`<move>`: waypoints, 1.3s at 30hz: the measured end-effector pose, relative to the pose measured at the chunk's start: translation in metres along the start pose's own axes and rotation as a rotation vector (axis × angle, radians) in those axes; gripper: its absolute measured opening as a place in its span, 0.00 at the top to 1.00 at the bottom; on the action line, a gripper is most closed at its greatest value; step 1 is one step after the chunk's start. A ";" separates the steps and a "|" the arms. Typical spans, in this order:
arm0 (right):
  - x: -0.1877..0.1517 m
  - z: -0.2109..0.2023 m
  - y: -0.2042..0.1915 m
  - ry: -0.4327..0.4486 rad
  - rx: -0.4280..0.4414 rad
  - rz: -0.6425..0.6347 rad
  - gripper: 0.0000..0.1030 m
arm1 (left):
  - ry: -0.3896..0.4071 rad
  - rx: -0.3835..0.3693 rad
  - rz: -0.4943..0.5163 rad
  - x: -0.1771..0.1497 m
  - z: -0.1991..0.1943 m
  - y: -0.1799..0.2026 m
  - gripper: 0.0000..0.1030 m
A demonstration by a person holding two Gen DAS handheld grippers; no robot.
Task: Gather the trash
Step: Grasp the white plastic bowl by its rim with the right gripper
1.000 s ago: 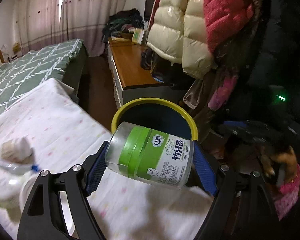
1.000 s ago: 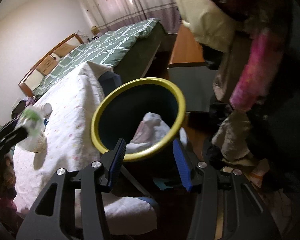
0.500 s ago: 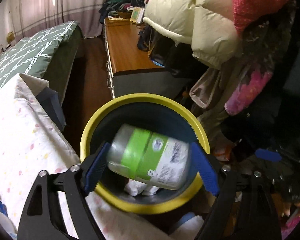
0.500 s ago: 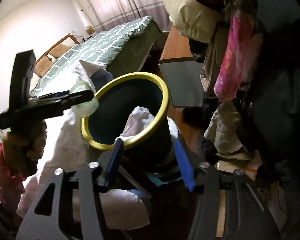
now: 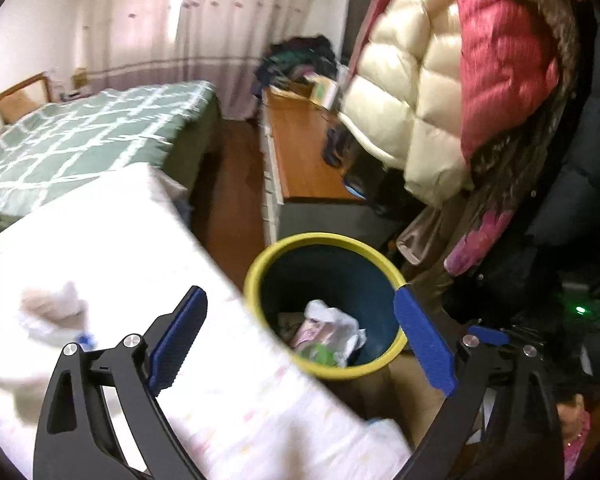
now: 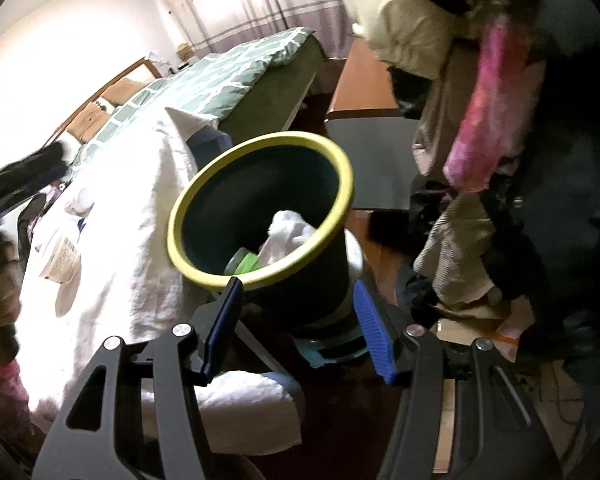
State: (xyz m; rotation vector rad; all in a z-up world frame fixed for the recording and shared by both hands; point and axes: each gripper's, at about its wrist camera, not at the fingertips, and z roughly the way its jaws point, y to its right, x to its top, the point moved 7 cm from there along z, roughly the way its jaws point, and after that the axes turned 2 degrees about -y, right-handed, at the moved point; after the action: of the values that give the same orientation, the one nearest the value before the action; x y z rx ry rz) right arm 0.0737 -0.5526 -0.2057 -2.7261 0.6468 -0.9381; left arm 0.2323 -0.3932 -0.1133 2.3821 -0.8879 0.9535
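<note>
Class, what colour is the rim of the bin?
Yellow, around a dark blue bin; clearest in the right wrist view.

Bedroom, dimly lit on one side, bright on the other. White plain walls. Tall pale pink curtains with a darker band, daylight glowing through. Green quilted bedspread with white diamond lines over a bed with a wooden headboard. Dark brown wooden floor between bed and long low wooden-topped cabinet with white drawers. Puffy cream and red winter coats hung above it.
</note>
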 end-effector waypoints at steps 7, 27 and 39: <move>-0.004 0.016 -0.045 -0.039 0.049 -0.077 0.47 | 0.131 0.198 -0.146 -0.045 -0.108 -0.078 0.06; -0.012 0.039 -0.289 -0.008 0.276 -0.448 0.33 | 0.227 0.447 -0.419 -0.168 -0.244 -0.201 0.06; -0.030 0.097 -0.333 -0.086 0.242 -0.476 0.26 | 0.211 0.426 -0.472 -0.185 -0.236 -0.215 0.06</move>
State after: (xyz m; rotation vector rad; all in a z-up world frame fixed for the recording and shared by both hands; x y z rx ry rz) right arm 0.2265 -0.2398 -0.1953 -2.7204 -0.1385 -0.9093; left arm 0.1709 -0.0295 -0.1193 2.5881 -0.0280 1.2496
